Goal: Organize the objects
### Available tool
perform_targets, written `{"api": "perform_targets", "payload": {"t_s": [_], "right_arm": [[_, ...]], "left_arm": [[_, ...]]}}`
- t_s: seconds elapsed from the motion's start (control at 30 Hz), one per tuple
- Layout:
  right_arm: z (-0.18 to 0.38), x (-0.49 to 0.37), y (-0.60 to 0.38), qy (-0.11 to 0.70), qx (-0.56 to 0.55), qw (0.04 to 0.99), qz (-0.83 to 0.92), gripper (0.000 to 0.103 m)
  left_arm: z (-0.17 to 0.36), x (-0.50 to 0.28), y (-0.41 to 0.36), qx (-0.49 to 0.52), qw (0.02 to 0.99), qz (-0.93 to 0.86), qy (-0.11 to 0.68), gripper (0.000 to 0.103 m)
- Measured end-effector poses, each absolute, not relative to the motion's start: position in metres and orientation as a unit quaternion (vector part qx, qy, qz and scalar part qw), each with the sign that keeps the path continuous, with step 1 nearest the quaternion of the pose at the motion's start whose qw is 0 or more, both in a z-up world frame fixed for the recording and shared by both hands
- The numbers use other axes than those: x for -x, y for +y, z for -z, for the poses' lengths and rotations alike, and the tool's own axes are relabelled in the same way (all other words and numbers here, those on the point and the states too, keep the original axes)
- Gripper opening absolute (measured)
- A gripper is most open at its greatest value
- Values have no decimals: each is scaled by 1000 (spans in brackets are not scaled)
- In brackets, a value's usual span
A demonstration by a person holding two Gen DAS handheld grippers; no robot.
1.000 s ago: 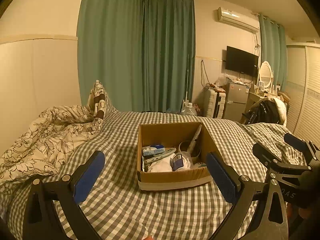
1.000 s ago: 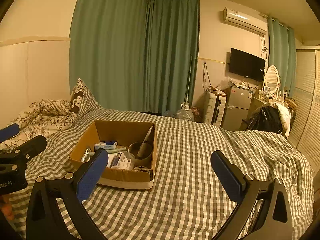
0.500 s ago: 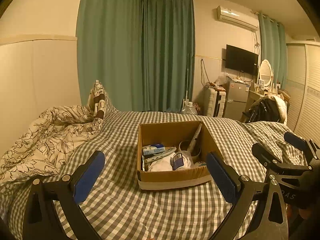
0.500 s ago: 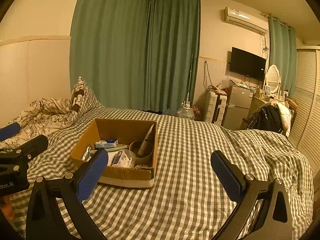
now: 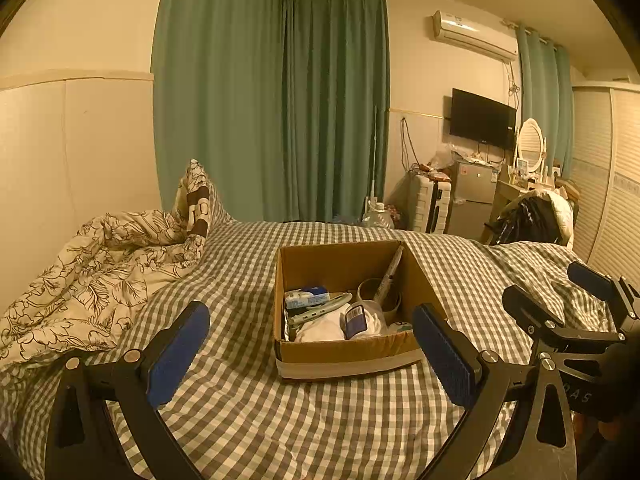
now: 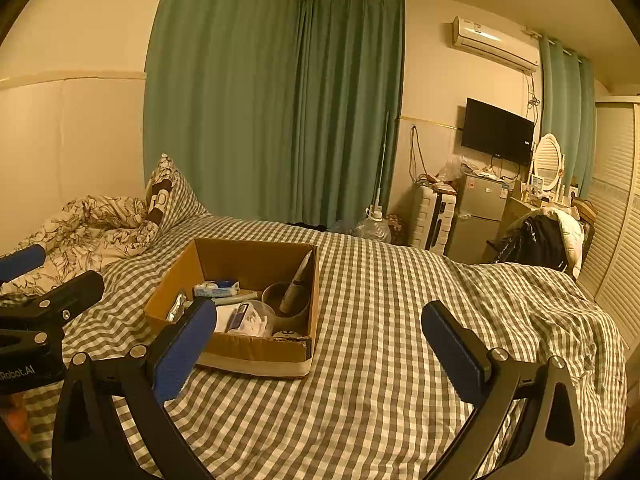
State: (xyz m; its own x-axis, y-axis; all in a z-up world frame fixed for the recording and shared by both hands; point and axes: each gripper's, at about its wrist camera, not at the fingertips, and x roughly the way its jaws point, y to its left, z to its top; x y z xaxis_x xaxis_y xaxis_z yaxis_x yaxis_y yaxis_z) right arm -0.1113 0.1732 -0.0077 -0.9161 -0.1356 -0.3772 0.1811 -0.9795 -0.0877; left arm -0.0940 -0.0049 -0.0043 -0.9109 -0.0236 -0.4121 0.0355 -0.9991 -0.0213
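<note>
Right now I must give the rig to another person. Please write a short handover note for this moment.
Left gripper: open, holds nothing, above the checked bedspread.
Right gripper: open, holds nothing, to the right of the box.
Cardboard box: stands open on the bed; inside are a small carton, a cup with a tube leaning in it, and white packets.
Done: nothing visible outside the box.
Left: all the sorting, it seems.

Black-framed left tool [image 5: 310, 346] and right tool [image 6: 322, 344], blue pads, silver screws.
</note>
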Motion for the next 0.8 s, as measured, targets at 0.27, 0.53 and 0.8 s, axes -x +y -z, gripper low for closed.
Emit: {"api": "perform_targets", "payload": {"t_s": [0.27,0.53,0.8], "right_arm": [[8,111,174,60,-189,81,977,103],[9,111,173,62,-189,81,977,103],[10,110,173,60,-192,80,976,103]], "left_arm": [[4,94,-5,-211,15,977,14,103],[4,94,-5,-210,15,977,15,103],[5,94,-6,-211,14,977,15,103]]}}
